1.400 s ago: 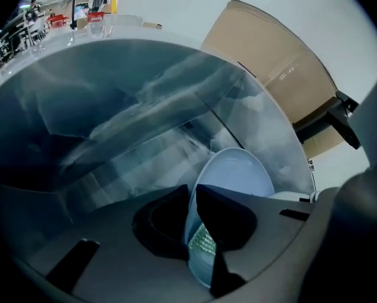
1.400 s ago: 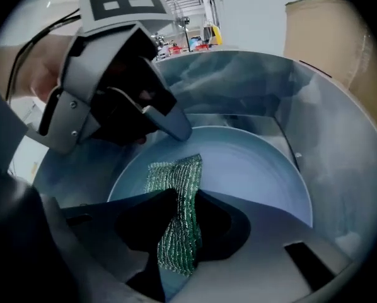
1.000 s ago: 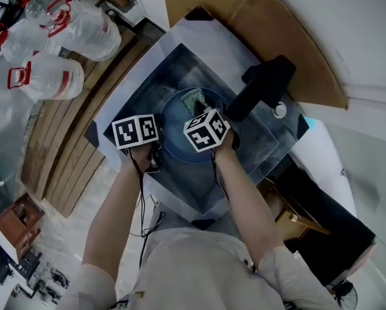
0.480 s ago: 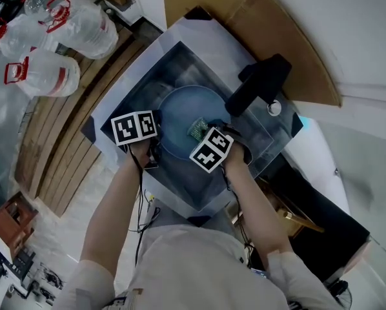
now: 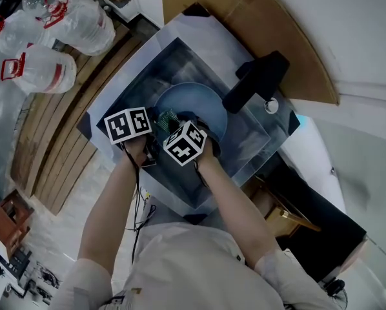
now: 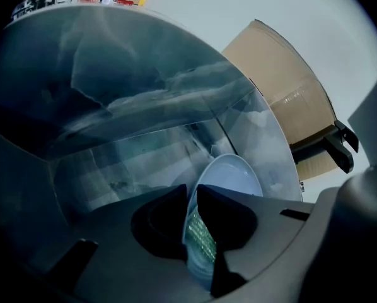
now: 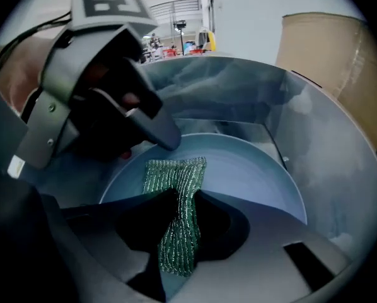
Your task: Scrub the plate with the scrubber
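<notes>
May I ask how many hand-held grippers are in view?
2. The left hand-held gripper has the rim of the plate between its jaws, which have just been opening. The right hand-held gripper, beside it, pinches the scrubber on that plate.

Head view overhead; gripper views share plate (image 5: 203,105)

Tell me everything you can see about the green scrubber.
The scrubber is a green, glittery mesh cloth with a ribbed knit look, soft and creased. The right gripper is shut on its middle, pinching it narrow; one end sticks out on the near side of the jaws, the other fans out wider beyond them. That fanned end lies on the pale blue plate, toward its left side in the right gripper view.
</notes>
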The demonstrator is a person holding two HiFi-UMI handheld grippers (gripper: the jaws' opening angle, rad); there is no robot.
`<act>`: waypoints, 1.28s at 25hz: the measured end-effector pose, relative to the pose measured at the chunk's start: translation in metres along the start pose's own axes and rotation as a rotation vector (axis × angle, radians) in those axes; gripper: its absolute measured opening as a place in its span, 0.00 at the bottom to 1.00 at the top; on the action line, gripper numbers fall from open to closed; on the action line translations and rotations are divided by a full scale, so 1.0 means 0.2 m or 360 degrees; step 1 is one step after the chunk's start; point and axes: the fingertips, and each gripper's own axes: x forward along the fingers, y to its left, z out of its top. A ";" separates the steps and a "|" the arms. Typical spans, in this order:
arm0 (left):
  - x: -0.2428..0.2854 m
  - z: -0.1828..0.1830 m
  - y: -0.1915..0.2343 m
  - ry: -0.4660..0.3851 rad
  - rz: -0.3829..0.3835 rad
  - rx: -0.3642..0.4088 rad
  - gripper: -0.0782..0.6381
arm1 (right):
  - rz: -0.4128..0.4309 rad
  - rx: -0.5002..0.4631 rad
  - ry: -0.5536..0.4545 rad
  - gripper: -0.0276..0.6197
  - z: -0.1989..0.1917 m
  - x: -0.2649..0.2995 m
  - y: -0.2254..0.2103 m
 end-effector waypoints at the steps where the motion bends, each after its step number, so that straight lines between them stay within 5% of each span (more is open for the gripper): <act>1: 0.00 0.00 0.00 0.0003 -0.0002 -0.0004 0.19 | -0.0012 0.0033 -0.0020 0.23 0.02 0.00 -0.04; 8: 0.00 0.00 0.00 -0.0006 0.0008 -0.0004 0.19 | -0.0346 0.0030 -0.0073 0.23 0.09 -0.01 -0.44; 15: 0.00 -0.01 0.00 -0.0001 -0.0004 -0.0036 0.19 | -0.0566 0.0054 0.0072 0.23 -0.11 -0.12 -0.59; 23: 0.01 -0.02 0.00 -0.0014 0.0031 0.0043 0.19 | -0.0325 0.0076 0.0420 0.22 -0.41 -0.23 -0.40; 28: 0.01 -0.01 0.00 -0.0012 0.0008 0.0034 0.19 | -0.0032 0.0088 0.0371 0.22 -0.34 -0.17 -0.06; 32: 0.01 -0.01 -0.01 -0.0011 0.0017 0.0054 0.19 | 0.0115 -0.0017 0.0177 0.23 -0.14 -0.05 0.10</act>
